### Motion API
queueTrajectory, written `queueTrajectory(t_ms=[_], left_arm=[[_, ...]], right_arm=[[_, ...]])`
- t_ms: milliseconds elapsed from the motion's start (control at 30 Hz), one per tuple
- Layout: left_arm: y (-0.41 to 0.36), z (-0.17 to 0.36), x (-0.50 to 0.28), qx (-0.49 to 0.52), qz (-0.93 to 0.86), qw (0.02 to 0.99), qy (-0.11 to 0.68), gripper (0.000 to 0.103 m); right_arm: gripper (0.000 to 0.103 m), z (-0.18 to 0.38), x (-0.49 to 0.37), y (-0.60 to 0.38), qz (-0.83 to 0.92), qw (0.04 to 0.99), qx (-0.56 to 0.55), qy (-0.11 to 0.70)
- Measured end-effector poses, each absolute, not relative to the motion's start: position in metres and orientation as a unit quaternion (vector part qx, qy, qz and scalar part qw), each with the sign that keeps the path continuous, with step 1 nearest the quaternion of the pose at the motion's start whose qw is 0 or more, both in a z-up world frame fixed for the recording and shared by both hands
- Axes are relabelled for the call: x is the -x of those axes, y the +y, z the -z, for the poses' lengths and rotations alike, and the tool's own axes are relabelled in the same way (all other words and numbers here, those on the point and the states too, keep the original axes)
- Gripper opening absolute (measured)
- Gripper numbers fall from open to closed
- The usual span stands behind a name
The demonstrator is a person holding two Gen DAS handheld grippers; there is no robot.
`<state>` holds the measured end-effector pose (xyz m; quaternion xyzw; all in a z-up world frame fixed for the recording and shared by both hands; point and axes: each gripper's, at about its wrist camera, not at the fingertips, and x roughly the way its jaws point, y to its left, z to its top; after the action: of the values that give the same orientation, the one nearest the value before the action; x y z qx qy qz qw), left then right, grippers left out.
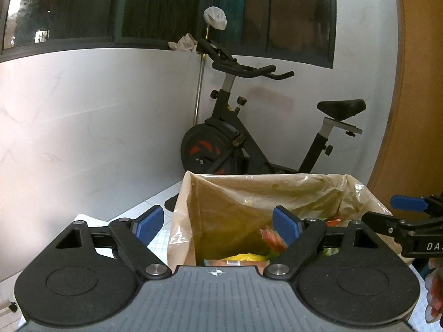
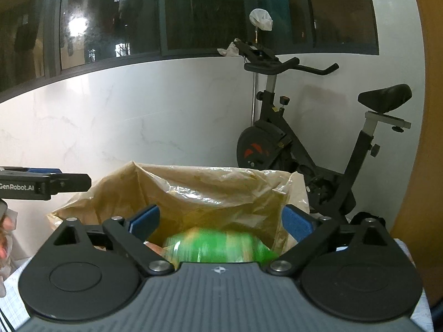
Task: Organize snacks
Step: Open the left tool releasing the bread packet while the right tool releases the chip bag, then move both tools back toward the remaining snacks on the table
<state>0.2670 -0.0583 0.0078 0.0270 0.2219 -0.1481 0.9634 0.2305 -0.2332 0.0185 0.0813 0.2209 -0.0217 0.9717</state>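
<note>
Dim indoor light from overhead; lamp glare reflects off the dark window (image 2: 77, 27) far beyond the right hand-held gripper (image 2: 221, 225). The green snack packet (image 2: 216, 249) between its fingers is motion-blurred (colours smeared). Fisheye bending curves the window frame and edges.

The bag-lined box (image 2: 210, 193) stood open at the top, with room to reach down. Snack packs (image 2: 216, 247) filled its bottom. The crinkly bag edge (image 1: 180, 221) stuck up around it. An exercise bike (image 1: 249, 138) blocked the far corner.
</note>
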Motion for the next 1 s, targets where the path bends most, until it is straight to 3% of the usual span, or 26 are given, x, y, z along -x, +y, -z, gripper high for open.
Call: queueTrajectory(t_ms=[633, 1000], left_arm=[[-0.001, -0.02, -0.221, 0.008, 0.135, 0.965, 0.226, 0.088], [0.034, 0.015, -0.185, 0.007, 0.117, 0.958, 0.26, 0.088]], right_arm=[[0.097, -0.037, -0.179, -0.215, 0.001, 0.975, -0.09, 0.206], [0.097, -0.004, -0.134, -0.198, -0.013, 0.968, -0.11, 0.224]])
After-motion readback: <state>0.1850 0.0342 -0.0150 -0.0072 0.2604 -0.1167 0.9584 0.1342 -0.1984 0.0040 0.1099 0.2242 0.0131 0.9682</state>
